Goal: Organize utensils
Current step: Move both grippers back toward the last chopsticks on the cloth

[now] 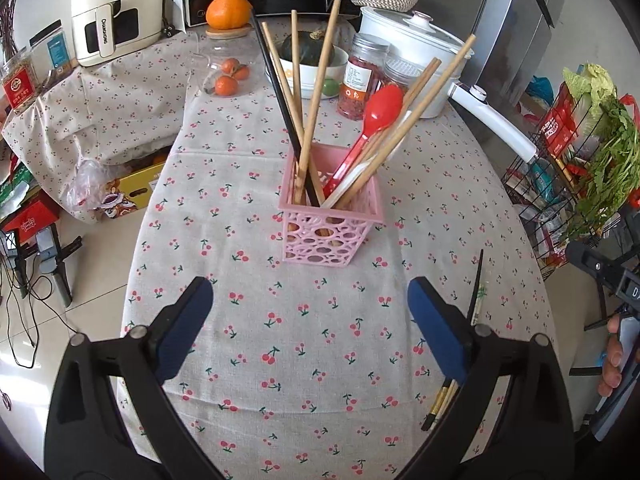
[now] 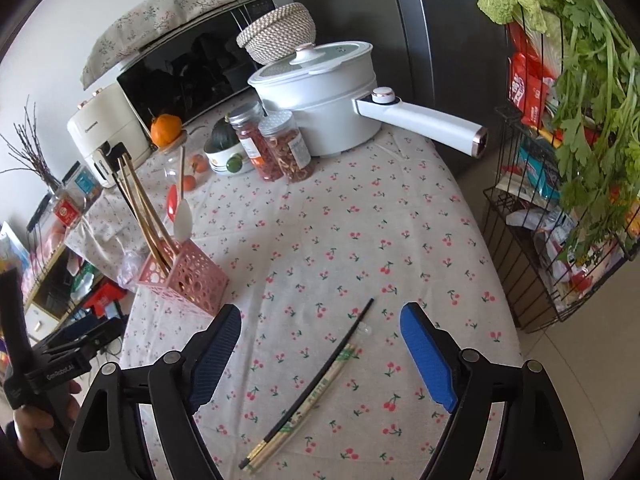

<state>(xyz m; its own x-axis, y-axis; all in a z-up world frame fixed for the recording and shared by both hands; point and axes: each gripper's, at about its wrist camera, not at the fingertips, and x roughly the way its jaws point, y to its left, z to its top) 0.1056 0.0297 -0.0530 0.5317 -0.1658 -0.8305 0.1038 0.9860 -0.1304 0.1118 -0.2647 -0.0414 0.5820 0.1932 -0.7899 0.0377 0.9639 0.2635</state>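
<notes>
A pink perforated utensil basket (image 1: 332, 224) stands mid-table, holding several wooden chopsticks (image 1: 320, 84), a black chopstick, a red spoon (image 1: 378, 110) and a white spoon. It also shows in the right wrist view (image 2: 188, 276) at left. A black chopstick (image 2: 324, 368) and a pale bamboo pair (image 2: 308, 400) lie loose on the cloth between my right gripper's fingers. My right gripper (image 2: 320, 360) is open and empty above them. My left gripper (image 1: 310, 328) is open and empty, short of the basket. The loose chopsticks (image 1: 476, 296) lie behind its right finger.
At the back stand a white pot with a long handle (image 2: 324, 108), two spice jars (image 2: 268, 144), a bowl with a squash (image 1: 310, 66), a jar with oranges (image 1: 228, 76) and an air fryer (image 1: 114, 12). A wire rack of greens (image 2: 560, 200) stands off the table's right edge.
</notes>
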